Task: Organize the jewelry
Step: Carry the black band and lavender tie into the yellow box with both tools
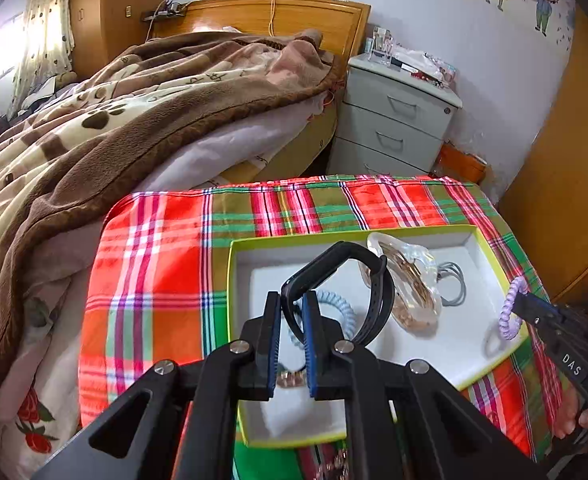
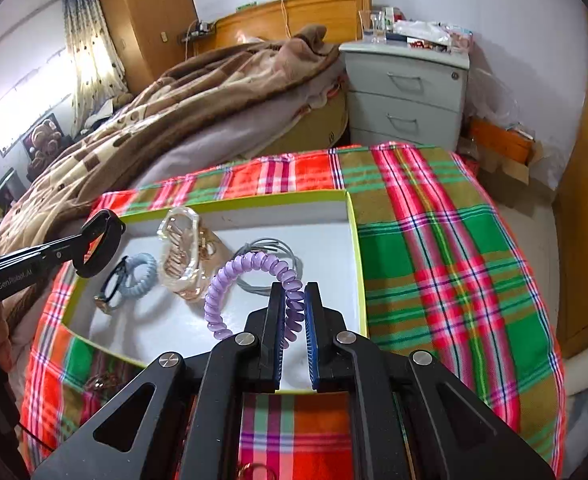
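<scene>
A white box with a lime rim sits on a plaid cloth. My left gripper is shut on a black wristband, held above the box's left part. My right gripper is shut on a purple spiral hair tie over the box's near right part. In the box lie a light blue spiral tie, a clear hair claw clip, grey hair bands and a small watch.
The plaid cloth covers a small table beside a bed with a brown blanket. A grey drawer unit stands behind. More jewelry lies on the cloth in front of the box.
</scene>
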A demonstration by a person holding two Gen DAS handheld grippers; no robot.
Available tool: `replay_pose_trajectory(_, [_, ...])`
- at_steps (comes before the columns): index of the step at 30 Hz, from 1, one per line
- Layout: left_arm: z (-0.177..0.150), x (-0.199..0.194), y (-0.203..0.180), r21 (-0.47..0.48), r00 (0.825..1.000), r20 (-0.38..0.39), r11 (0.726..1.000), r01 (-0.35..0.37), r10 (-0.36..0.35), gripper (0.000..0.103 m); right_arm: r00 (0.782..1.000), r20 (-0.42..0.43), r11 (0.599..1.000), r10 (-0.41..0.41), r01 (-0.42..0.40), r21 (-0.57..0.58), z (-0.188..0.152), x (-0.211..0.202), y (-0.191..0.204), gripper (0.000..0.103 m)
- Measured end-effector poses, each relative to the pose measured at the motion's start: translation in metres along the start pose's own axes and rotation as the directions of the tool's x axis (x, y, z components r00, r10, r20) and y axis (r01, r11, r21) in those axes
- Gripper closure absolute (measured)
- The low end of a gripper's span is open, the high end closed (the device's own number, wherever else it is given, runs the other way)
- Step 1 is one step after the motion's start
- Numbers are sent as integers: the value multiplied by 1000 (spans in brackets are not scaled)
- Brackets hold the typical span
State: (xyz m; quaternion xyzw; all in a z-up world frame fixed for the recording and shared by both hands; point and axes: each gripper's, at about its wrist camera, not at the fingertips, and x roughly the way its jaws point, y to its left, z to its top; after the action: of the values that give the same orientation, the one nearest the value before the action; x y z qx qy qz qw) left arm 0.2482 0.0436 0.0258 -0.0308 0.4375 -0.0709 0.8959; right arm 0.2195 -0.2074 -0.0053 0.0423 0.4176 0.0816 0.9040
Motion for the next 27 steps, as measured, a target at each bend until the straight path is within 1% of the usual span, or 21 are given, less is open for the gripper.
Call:
replay_pose_trajectory(5, [5, 21, -1, 3, 999, -33, 1000, -8, 8, 92, 999, -36, 1000, -24, 23, -10, 1, 14, -1, 93])
replay_pose_trajectory(11, [9, 41, -4, 6, 998, -64, 1000, -15, 15, 92, 997, -59, 999, -44, 43, -28, 1, 24, -2, 93])
replay_pose_trajectory(18, [10, 51, -1, -7, 996, -81, 1000, -23, 22, 91, 995, -84, 998, -60, 57, -41, 1, 32, -3, 93])
replay_pose_trajectory(22, [11, 52, -2, 6, 997, -80, 1000, -23, 23, 91, 992, -101, 996, -74, 68, -53, 1, 37, -2, 93])
replay_pose_trajectory(27, [14, 55, -1, -1, 996, -83, 1000, -19, 19, 91, 991, -102, 994, -87, 80, -69, 0, 39, 2, 93])
